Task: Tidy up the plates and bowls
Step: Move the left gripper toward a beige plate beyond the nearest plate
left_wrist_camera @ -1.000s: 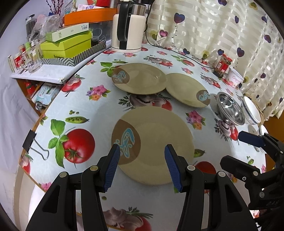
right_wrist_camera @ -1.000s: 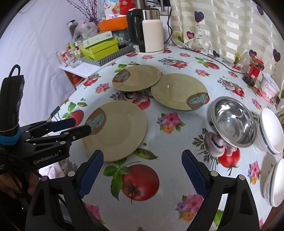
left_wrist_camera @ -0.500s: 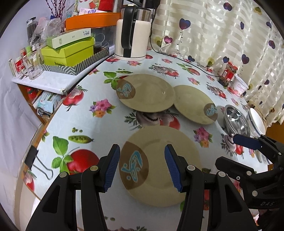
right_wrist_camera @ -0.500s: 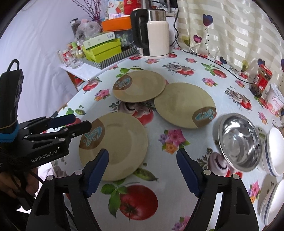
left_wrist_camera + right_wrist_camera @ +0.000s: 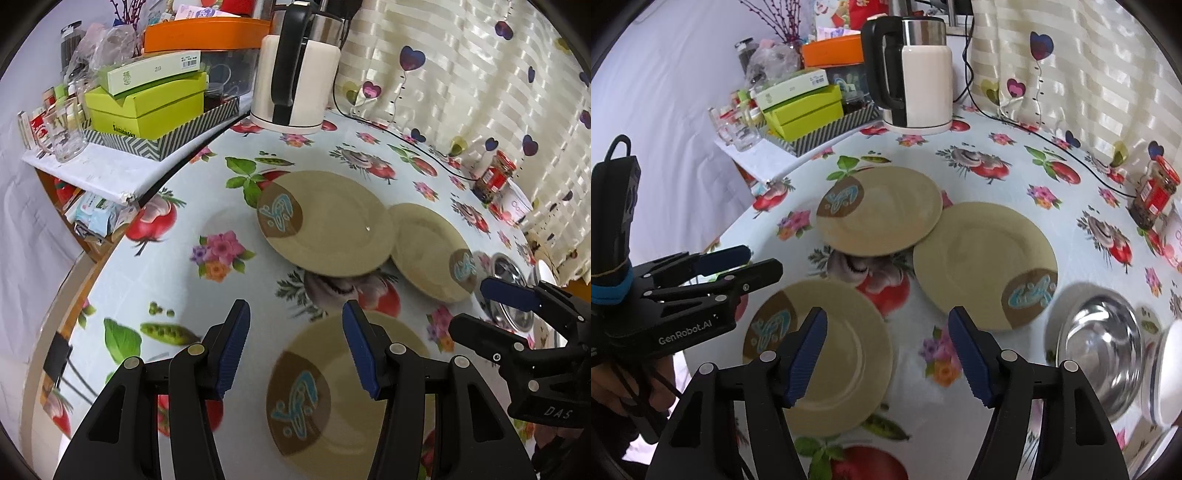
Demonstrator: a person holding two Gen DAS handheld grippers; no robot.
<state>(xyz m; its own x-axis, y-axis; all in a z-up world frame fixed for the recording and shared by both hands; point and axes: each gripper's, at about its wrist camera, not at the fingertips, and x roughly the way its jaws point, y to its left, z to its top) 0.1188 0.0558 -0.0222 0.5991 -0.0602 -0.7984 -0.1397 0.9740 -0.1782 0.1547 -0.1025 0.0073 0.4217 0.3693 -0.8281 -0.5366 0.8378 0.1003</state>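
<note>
Three tan plates with a brown patch lie on the fruit-print tablecloth. The near plate (image 5: 343, 387) (image 5: 827, 350) lies just under and ahead of both grippers. The far plate (image 5: 325, 218) (image 5: 882, 210) overlaps the rim of the right plate (image 5: 428, 251) (image 5: 982, 258). A steel bowl (image 5: 1100, 354) and a white bowl (image 5: 1171, 369) sit at the right. My left gripper (image 5: 293, 332) hovers open above the near plate's far rim, holding nothing. My right gripper (image 5: 886, 332) hangs over that plate's right edge; its jaws are closing with nothing between them.
A white kettle (image 5: 916, 74) with its cable stands at the back. Green boxes (image 5: 801, 110) and glasses crowd a side shelf at the left. A red-lidded jar (image 5: 1152, 195) is at the far right. The table edge with a binder clip (image 5: 55, 354) runs along the left.
Both grippers have moved forward over the table, so the near plate has slid down in both views. The right gripper's jaws have narrowed. The left jaws kept their width.
</note>
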